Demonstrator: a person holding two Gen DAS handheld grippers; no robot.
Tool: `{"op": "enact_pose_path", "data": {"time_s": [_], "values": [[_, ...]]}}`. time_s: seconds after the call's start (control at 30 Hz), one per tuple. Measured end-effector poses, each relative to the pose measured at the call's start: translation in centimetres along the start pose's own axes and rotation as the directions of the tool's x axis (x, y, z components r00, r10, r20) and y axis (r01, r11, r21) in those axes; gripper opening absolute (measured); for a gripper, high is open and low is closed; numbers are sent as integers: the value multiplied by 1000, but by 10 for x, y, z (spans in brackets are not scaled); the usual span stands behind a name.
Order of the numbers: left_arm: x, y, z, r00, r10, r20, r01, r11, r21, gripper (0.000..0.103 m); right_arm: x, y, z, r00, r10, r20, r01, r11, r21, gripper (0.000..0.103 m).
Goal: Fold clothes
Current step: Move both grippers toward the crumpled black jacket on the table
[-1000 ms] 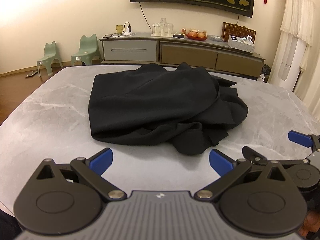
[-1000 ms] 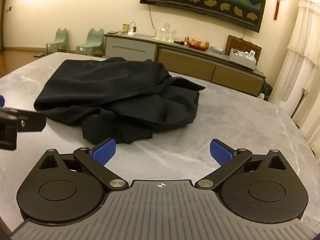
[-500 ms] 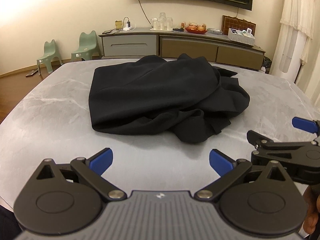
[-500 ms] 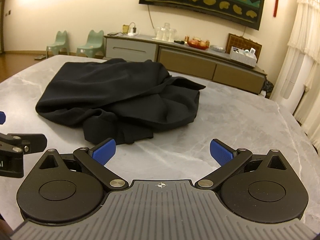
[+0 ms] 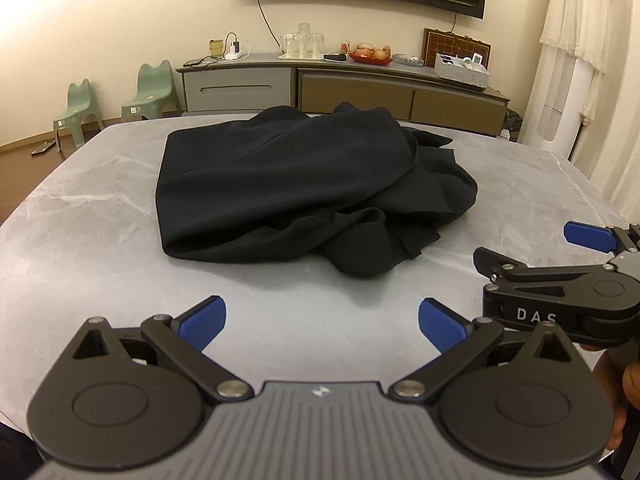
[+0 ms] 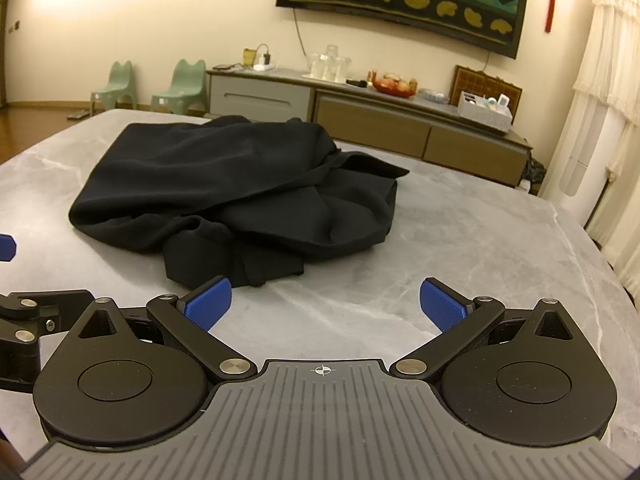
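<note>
The black garment [image 5: 304, 188] lies crumpled in a heap around the middle of the grey tabletop [image 5: 92, 216], nothing folded yet, so this looks like the approach before a first grasp. The left hand-held gripper [image 5: 322, 322] and right hand-held gripper [image 6: 325, 306] hover near the near edge, both spread wide and empty. Next they need a hem or corner to pull flat; the only containers, a box [image 6: 485, 110] of small items and a fruit bowl [image 6: 394, 87], sit on the far sideboard [image 6: 360, 120].

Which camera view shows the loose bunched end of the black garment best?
The right wrist view: the bunched end of the black garment lies near, just beyond the open right hand-held gripper, so its folds and its edge on the table are clear. The left wrist view shows the same end farther away and smaller.
</note>
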State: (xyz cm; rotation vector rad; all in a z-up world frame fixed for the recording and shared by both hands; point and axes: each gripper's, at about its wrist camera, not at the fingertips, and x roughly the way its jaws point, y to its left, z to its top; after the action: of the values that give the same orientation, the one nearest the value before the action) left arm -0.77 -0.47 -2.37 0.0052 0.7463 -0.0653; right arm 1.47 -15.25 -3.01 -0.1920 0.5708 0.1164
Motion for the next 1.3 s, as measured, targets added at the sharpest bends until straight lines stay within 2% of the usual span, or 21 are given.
{"op": "enact_pose_path", "data": {"time_s": [0.37, 0.93, 1.0, 1.03, 1.07, 1.1, 1.13, 1.17, 1.23, 1.3], "values": [[-1, 3, -1, 1000, 16, -10, -16, 1000, -11, 103, 1, 1, -2, 1000, -3, -3, 3, 1000, -8, 102], [-3, 3, -3, 1000, -23, -20, 23, 1000, -12, 103, 3, 2, -4, 1000, 0, -12, 0, 1000, -16, 102], [-3, 2, -4, 999, -35, -15, 35, 999, -5, 97, 2, 1, -4, 1000, 11, -13, -11, 1000, -13, 102], [-3, 1, -4, 999, -36, -13, 36, 999, 0, 84, 1, 0, -4, 1000, 24, -11, -24, 1000, -11, 96], [-2, 0, -4, 999, -35, -14, 35, 999, 8, 65, 0, 0, -4, 999, 38, -10, -38, 999, -6, 73], [-1, -1, -5, 999, -33, -15, 33, 999, 14, 53, 1, -2, -4, 998, 61, -17, -60, 998, 5, 55], [-1, -1, -5, 999, -35, -13, 35, 999, 16, 36, 2, -5, -4, 995, 89, -34, -89, 996, 24, 17], [-1, 0, -5, 999, -39, -11, 40, 999, 14, 18, 4, -7, -4, 991, 120, -52, -118, 992, 47, 1], [-1, 2, -5, 999, -48, -4, 48, 999, 8, 1, 4, -10, -4, 989, 142, -52, -139, 988, 62, 0], [-2, 2, -5, 999, -53, 11, 53, 999, 9, 0, 2, -11, -3, 987, 154, -44, -151, 986, 70, 0]]}}
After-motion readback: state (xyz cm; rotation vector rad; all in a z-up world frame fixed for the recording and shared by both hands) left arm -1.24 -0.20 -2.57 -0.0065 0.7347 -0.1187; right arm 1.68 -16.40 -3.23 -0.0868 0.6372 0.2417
